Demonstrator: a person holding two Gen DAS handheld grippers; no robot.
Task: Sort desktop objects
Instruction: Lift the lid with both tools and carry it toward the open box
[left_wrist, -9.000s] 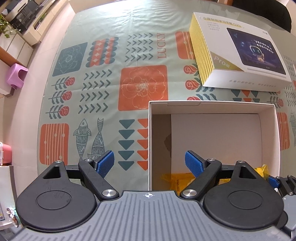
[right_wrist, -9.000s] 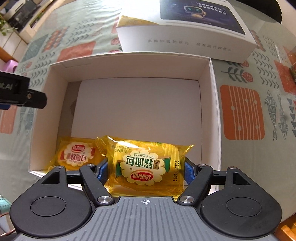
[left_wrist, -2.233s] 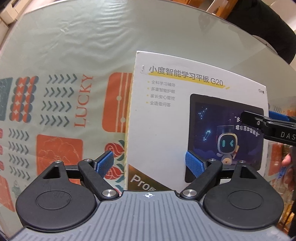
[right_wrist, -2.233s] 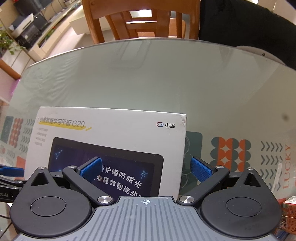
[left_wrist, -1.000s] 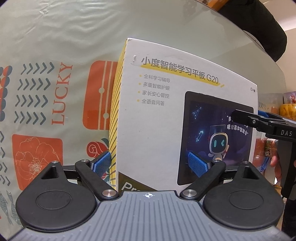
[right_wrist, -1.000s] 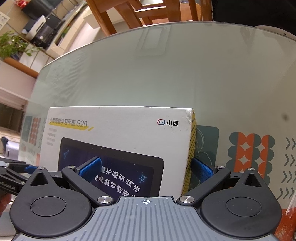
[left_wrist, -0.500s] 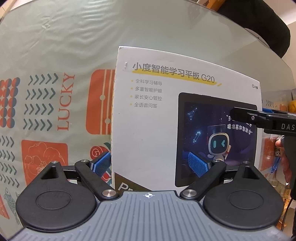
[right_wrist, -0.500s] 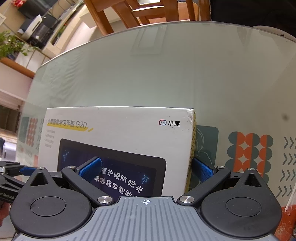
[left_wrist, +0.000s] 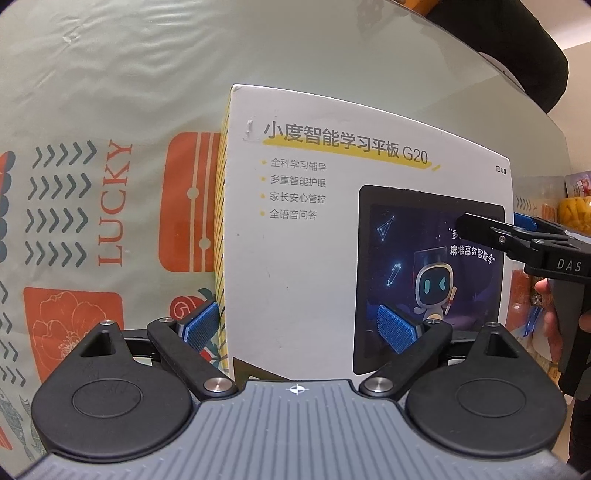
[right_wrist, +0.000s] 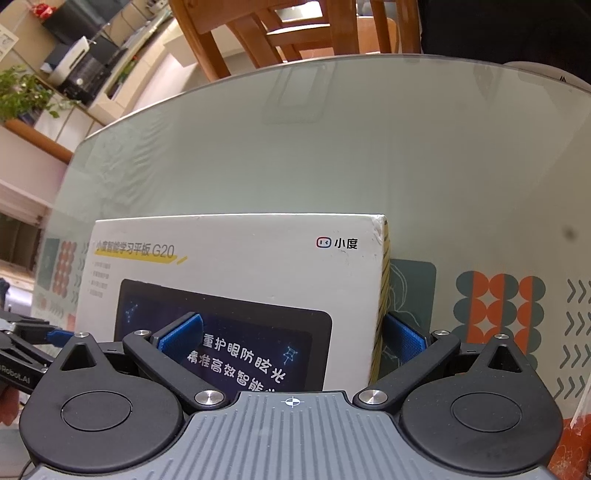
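Note:
A white box lid (left_wrist: 314, 251) printed with a tablet picture and yellow-striped sides is held up between both grippers. My left gripper (left_wrist: 299, 326) straddles its left corner, one blue pad outside the yellow side, the other over the top face. My right gripper (right_wrist: 291, 338) straddles the right corner (right_wrist: 236, 266) the same way. Both jaws stand wide with the lid's edge between them. The right gripper also shows at the right of the left wrist view (left_wrist: 517, 240). The open box and the snack packets are out of view.
The patterned tablecloth (left_wrist: 110, 206) under glass lies below the lid. Wooden chairs (right_wrist: 295, 33) stand past the table's far edge. Packaged snacks (left_wrist: 572, 210) lie at the far right. Shelves and a plant (right_wrist: 22, 96) are at the left.
Nine seconds ago the right gripper held a yellow snack packet over the open box. Since then both grippers have come to the lid. In the last second it shifted slightly and looks lifted.

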